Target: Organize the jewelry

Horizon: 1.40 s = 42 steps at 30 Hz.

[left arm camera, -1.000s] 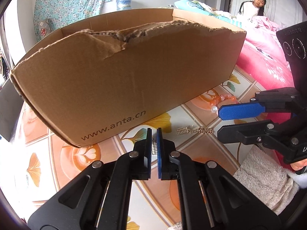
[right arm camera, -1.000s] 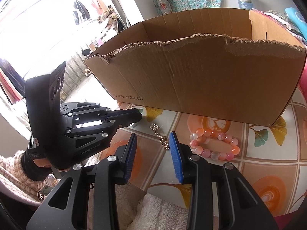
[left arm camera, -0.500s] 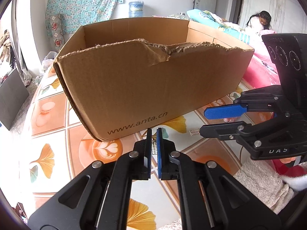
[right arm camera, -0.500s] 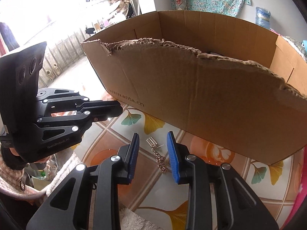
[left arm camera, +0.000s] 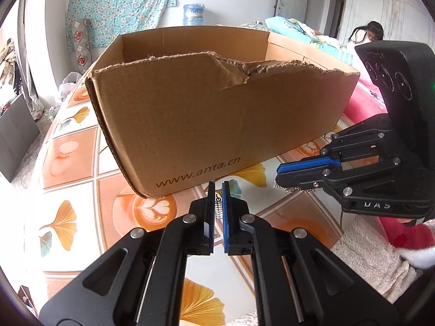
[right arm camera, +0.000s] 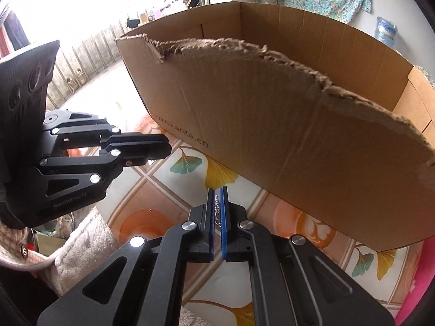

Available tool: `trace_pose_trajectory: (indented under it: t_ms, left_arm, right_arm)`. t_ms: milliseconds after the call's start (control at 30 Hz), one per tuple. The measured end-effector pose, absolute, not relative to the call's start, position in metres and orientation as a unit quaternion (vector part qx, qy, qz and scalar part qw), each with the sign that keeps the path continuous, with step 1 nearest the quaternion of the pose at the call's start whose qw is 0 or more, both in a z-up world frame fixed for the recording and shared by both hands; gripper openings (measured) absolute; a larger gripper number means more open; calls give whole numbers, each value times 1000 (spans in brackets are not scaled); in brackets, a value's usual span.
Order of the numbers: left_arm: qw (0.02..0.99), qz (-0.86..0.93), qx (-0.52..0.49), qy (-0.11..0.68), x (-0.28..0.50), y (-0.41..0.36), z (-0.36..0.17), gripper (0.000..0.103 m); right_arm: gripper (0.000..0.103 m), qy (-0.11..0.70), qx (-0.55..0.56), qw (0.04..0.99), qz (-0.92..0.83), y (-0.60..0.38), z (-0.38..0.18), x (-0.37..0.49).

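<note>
The chain [left arm camera: 296,188] lies flat on the tabletop [left arm camera: 68,179], its long side running from 9 to 3 o'clock in the left wrist view. The right gripper [right arm camera: 217,203] has its jaws pressed together, pinching it. The left gripper [left arm camera: 218,206] pinches a small sparkly charm [left arm camera: 218,208]. At 12 o'clock stands a cardboard box [left arm camera: 190,125] that reads "www.anta.cn". The left gripper's side reads "GenRobot.AI".
</note>
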<state>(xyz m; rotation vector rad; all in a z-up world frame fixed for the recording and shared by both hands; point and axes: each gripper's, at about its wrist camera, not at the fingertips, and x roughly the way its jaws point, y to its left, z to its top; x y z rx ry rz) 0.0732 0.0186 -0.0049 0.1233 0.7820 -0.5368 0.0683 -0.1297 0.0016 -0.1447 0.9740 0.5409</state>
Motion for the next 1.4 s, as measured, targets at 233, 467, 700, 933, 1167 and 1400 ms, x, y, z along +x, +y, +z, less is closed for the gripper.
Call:
trace_pose_trajectory:
  t_ms: [233, 467, 700, 933, 1167, 1400]
  left_arm:
    - [892, -255, 60, 369, 68, 18, -1, 4]
    - [895, -250, 64, 362, 60, 18, 2, 4]
    - [896, -250, 65, 363, 58, 20, 0, 4]
    - [894, -251, 59, 366, 62, 25, -2, 4]
    - [896, -250, 52, 364, 61, 26, 3, 4]
    - [901, -248, 57, 352, 53, 27, 15, 4]
  right_arm:
    - [4, 437, -5, 863, 254, -161, 25, 65]
    - [7, 436, -22, 865, 249, -153, 28, 57]
    - [31, 461, -100, 849, 238, -128, 5, 51]
    - [8, 482, -137, 830, 247, -121, -7, 59]
    - [3, 484, -77, 834, 253, -141, 4, 70]
    - [3, 449, -8, 853, 266, -168, 39, 57]
